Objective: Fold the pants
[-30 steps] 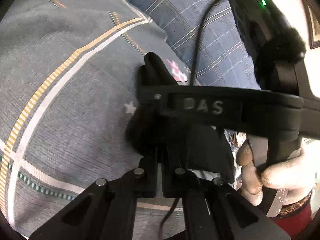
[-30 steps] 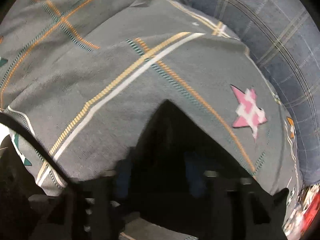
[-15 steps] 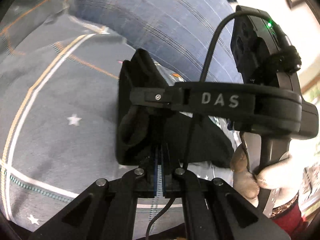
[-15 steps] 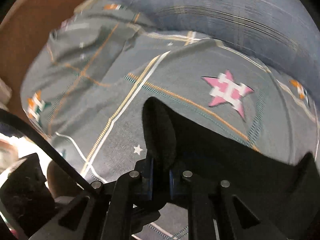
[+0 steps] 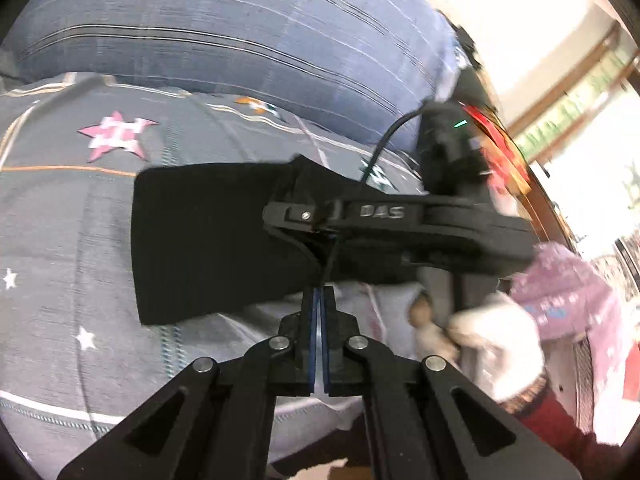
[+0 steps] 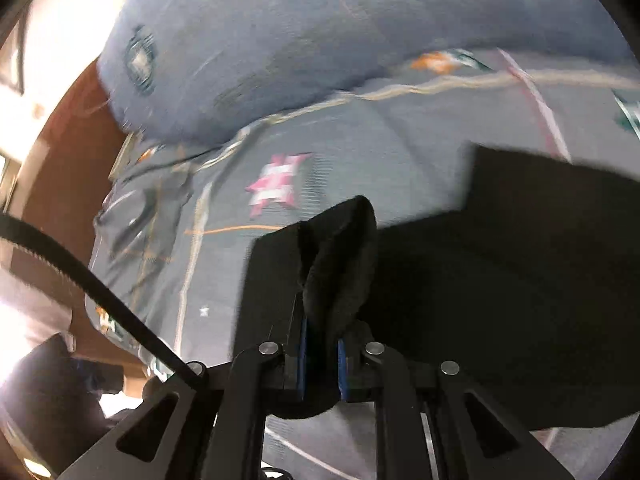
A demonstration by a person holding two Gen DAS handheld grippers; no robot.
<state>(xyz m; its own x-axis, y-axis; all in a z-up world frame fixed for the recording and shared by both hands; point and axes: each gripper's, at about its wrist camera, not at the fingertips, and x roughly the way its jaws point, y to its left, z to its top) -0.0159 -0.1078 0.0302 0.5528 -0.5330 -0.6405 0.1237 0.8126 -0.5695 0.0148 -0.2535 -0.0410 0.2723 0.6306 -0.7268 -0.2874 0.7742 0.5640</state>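
The black pants point(image 5: 208, 240) hang lifted above the grey star-patterned bedspread point(image 5: 60, 220). My left gripper point(image 5: 319, 300) is shut on their lower edge. In the left wrist view my right gripper point(image 5: 320, 222) comes in from the right, shut on the pants' upper edge, held by a gloved hand point(image 5: 492, 340). In the right wrist view my right gripper point(image 6: 321, 320) is shut on a bunched fold of the pants point(image 6: 500, 300), which spread dark to the right.
A large blue plaid pillow point(image 5: 240, 32) lies along the far side of the bed and also shows in the right wrist view point(image 6: 320, 32). A brown wooden bed frame point(image 6: 68, 152) runs at the left. A pink star patch point(image 5: 116, 136) marks the bedspread.
Both grippers have lifted the pants off the bedspread and swung round. The black cloth now hangs spread between them, and the right gripper has moved further right of the left.
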